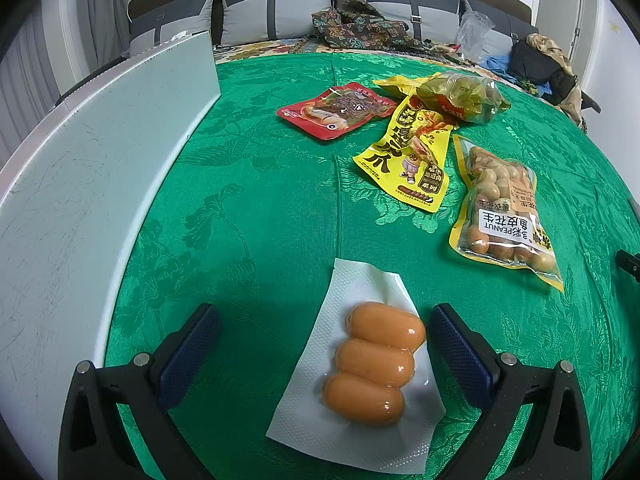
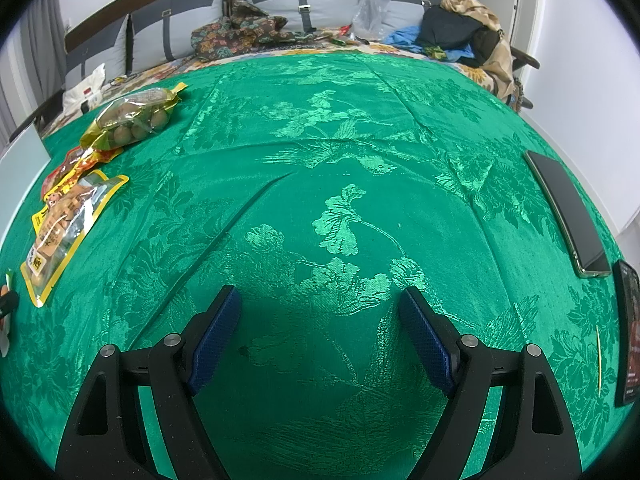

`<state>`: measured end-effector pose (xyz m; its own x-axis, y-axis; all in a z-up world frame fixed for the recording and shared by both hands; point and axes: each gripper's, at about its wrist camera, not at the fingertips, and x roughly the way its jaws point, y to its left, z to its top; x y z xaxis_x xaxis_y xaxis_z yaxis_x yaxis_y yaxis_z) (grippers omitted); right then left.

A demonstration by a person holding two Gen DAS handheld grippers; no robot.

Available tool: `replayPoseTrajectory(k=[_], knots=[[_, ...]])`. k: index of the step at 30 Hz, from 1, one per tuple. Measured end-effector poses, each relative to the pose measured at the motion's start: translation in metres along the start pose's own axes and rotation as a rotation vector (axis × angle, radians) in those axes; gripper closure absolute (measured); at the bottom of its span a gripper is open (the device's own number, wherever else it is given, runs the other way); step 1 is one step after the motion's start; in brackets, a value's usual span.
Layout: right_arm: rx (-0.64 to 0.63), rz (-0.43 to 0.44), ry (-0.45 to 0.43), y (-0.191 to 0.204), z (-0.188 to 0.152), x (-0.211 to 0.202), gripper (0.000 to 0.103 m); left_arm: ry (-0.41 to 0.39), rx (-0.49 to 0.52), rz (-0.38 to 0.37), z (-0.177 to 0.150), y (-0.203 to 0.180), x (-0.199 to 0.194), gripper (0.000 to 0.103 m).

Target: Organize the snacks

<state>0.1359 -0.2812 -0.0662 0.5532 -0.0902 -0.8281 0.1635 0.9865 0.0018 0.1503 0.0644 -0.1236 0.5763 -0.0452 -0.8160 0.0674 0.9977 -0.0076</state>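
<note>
A clear white-backed pack of three small sausages (image 1: 374, 362) lies on the green cloth between the wide-spread fingers of my left gripper (image 1: 324, 322), which is open and not touching it. Further off lie a peanut bag (image 1: 502, 210), a yellow snack pouch (image 1: 412, 156), a red pouch (image 1: 336, 110) and a clear bag of round green snacks (image 1: 464, 96). My right gripper (image 2: 320, 302) hangs open over bare green cloth with nothing between its fingers. The peanut bag (image 2: 66, 224) and the round-snack bag (image 2: 132, 120) appear at the far left of the right wrist view.
A white flat-sided bin or board (image 1: 100, 168) stands along the left of the table. Two dark phones (image 2: 568, 212) lie at the right edge, with a thin stick (image 2: 599, 358) nearby. Behind the table is a sofa with cushions, patterned cloth (image 1: 360, 28) and clothes.
</note>
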Motion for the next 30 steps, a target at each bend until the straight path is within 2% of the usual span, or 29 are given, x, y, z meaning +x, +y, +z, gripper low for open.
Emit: replayPoseTrajectory(k=[26,30], knots=[[0.000,-0.001,0.000,0.0012,0.0000,-0.0002,0.018,0.000,-0.001,0.000,0.0002,0.0001,-0.0001,0.000],[0.000,0.000,0.001,0.0013,0.0000,0.0001,0.018,0.051,0.043,-0.027,0.0019,0.0005,-0.0014,0.000]])
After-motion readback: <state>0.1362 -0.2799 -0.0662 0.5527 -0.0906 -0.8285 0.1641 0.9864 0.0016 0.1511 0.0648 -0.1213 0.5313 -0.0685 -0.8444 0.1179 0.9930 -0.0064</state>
